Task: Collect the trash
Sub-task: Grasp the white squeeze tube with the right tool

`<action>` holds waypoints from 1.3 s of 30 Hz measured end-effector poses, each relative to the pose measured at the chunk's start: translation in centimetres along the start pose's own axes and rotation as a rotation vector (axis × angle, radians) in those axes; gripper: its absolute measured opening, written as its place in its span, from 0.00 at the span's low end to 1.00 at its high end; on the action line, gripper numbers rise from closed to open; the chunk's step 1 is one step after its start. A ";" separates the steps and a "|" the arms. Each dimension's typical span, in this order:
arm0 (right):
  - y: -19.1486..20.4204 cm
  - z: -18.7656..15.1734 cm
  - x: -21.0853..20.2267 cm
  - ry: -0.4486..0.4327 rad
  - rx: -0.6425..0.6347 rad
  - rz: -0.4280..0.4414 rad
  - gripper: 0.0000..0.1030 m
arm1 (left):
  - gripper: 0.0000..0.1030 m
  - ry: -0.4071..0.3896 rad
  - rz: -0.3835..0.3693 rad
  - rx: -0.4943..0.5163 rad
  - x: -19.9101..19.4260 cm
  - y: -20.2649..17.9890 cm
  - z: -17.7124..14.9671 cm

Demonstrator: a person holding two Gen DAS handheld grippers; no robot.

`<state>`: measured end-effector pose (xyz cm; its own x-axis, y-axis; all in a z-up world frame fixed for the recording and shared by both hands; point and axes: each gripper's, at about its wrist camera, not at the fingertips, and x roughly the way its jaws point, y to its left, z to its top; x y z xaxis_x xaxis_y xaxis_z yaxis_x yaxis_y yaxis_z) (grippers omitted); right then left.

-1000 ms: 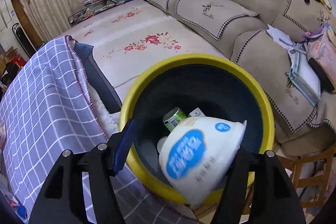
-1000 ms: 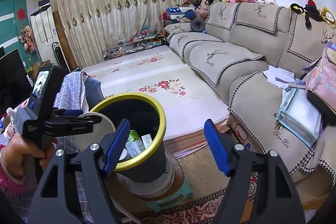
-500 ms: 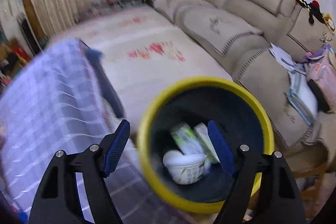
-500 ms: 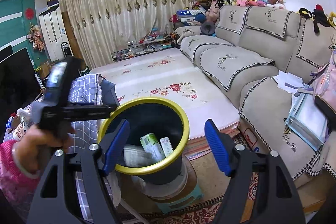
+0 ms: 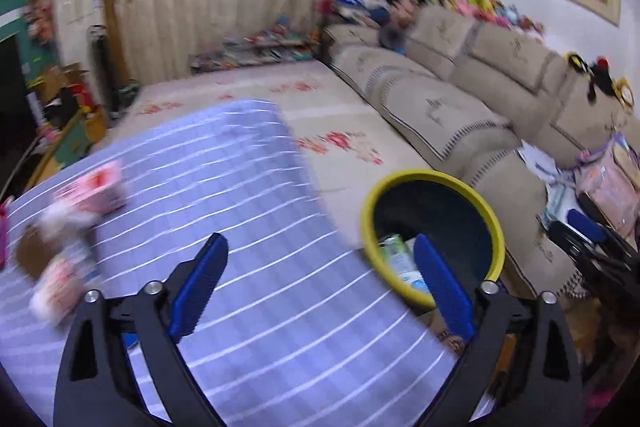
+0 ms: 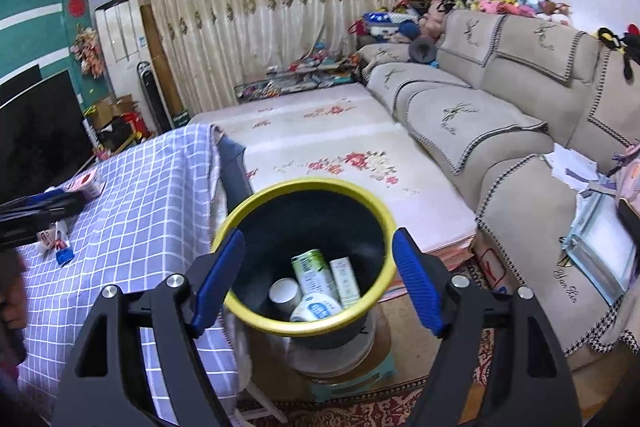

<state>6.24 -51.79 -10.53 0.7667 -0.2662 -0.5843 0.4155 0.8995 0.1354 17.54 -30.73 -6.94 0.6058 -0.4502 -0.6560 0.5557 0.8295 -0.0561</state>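
A second ago our left gripper [image 5: 316,283] held a white bowl-shaped tub with a blue label over the bin [image 6: 240,223]; now its jaws are opening wide with nothing between them, and its view has swung off the bin and over the checked tablecloth [image 5: 240,211]. The tub [image 6: 316,308] lies inside the bin, against the near wall, so we judge that piece of trash delivered and the left gripper free for the next one.

Our right gripper [image 6: 318,279] hangs just above the bin's near rim, jaws well apart and empty, the bin's mouth framed between its fingers.

The bin is dark inside with a yellow rim, and stands just beside the table's edge on a stack of a round stand and a small stool. At its bottom, next to the tub, we see a green-and-white can [image 6: 312,273], a slim white carton [image 6: 347,279] leaning beside it, and a round white lid or cup [image 6: 283,291].

More trash seems left on the tablecloth, well away from the bin toward the table's far side: a pink-and-white packet [image 5: 96,187] and blurred wrappers [image 5: 52,291] nearer us. In the right view a small pink box [image 6: 86,183] shows there too.
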 end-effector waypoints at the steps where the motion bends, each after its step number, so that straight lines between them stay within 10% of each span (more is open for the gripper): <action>1: 0.7 0.0 0.4 0.012 -0.011 0.012 0.70 | 0.93 -0.012 0.021 -0.015 -1.5 1.4 -0.7; 14: 19.8 0.1 4.9 0.145 -0.283 0.393 0.71 | 0.95 -0.114 0.410 -0.347 -17.8 19.8 -12.1; 24: 35.4 -1.0 8.8 0.227 -0.488 0.551 0.61 | 0.95 -0.126 0.433 -0.430 -20.1 23.4 -15.4; 34: 38.7 -1.8 14.0 0.321 -0.513 0.506 0.46 | 0.95 -0.086 0.409 -0.461 -18.3 23.6 -16.2; 36: 38.9 -1.8 14.2 0.331 -0.504 0.511 0.24 | 0.95 -0.082 0.402 -0.459 -18.0 23.4 -16.2; 39: 38.9 -1.9 13.6 0.330 -0.511 0.531 0.18 | 0.95 -0.076 0.391 -0.456 -17.4 23.1 -16.3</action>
<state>31.94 -19.76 -14.73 0.5819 0.2859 -0.7613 -0.3002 0.9456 0.1256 10.59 1.64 -9.10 0.7644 -0.0916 -0.6382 -0.0062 0.9888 -0.1494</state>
